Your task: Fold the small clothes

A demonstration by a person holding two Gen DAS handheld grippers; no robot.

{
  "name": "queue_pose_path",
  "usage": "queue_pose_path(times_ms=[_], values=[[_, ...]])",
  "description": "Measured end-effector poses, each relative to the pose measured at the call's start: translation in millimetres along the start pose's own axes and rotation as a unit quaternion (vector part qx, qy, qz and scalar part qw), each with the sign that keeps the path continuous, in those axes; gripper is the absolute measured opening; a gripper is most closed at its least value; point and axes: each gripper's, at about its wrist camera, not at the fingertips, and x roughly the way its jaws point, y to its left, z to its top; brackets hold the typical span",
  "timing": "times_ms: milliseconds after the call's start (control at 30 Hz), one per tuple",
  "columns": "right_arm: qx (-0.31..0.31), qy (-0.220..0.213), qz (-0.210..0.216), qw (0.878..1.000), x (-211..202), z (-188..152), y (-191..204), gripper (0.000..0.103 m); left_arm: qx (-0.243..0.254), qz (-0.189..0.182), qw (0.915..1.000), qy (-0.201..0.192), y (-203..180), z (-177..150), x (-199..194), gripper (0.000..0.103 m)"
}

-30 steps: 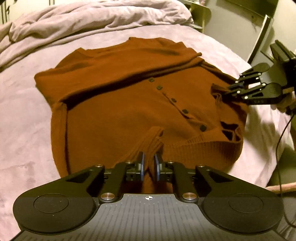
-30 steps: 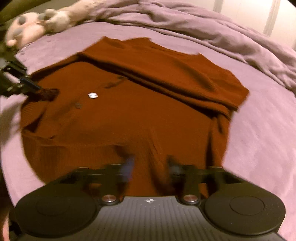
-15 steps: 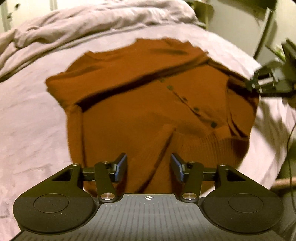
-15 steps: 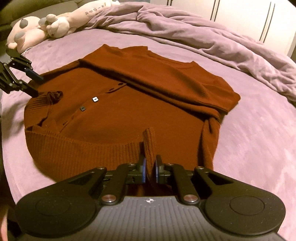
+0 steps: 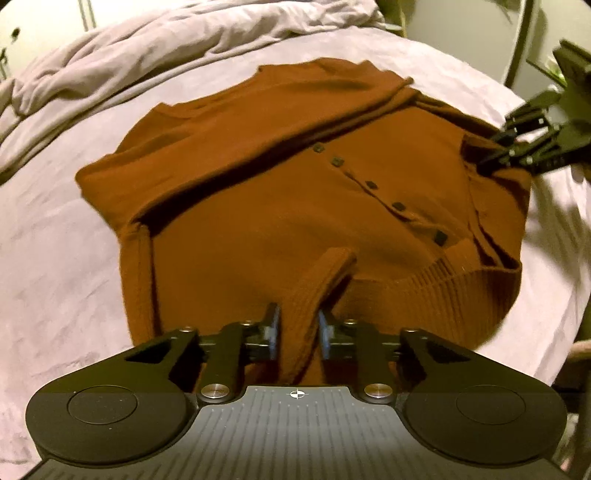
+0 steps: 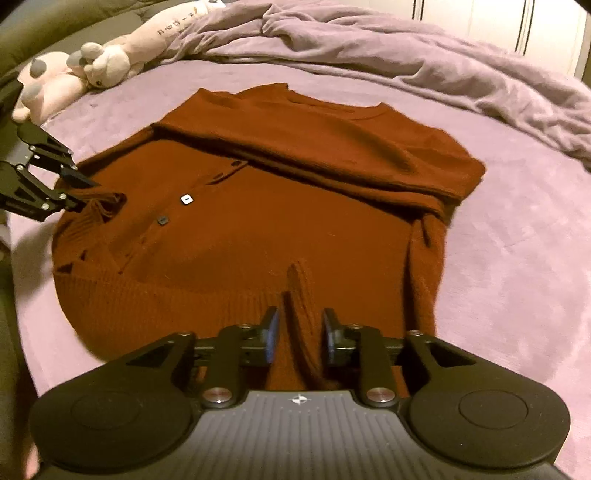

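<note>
A rust-brown buttoned sweater lies flat on the bed, its sleeves folded across the chest. In the left wrist view my left gripper is closing on a raised ridge of the ribbed hem, and the knit fills the gap between the pads. The right wrist view shows that gripper at the sweater's left edge with a pinch of hem in it. My right gripper is opening. A thin ridge of sweater stands between its pads with gaps on both sides. From the left view, the right gripper sits at the far right edge.
A crumpled pale duvet is heaped along the far side of the bed sheet. A plush toy lies at the far left in the right wrist view. Wardrobe doors stand behind. The bed drops off at the near edge.
The left jaws stood wide apart half a second ago and have narrowed again onto the hem ridge. The right jaws, clamped on a ridge half a second ago, have parted.
</note>
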Motion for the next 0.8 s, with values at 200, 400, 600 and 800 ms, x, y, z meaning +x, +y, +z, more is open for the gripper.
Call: queue_pose_path(times_ms=[200,400,600,800], values=[[-0.029,-0.015,-0.028,0.999,0.2,1.8,16.0,0.009,-0.035,0.027,0.9989,-0.016,-5.3,-1.3,-9.7,0.012],[-0.033,-0.091,-0.066,0.993,-29.9,26.8,16.0,0.006,-0.084,0.048,0.9904,-0.098,5.4,18.3,-60.9,0.012],[0.036,-0.172,-0.121,0.977,-43.3,78.5,-20.8,0.0,-0.139,0.094,0.972,-0.164,45.5,52.6,-77.5,0.009],[0.044,-0.079,-0.046,0.995,-15.4,69.3,-29.5,0.01,-0.122,0.076,0.9835,-0.109,45.2,39.9,-39.2,0.009]])
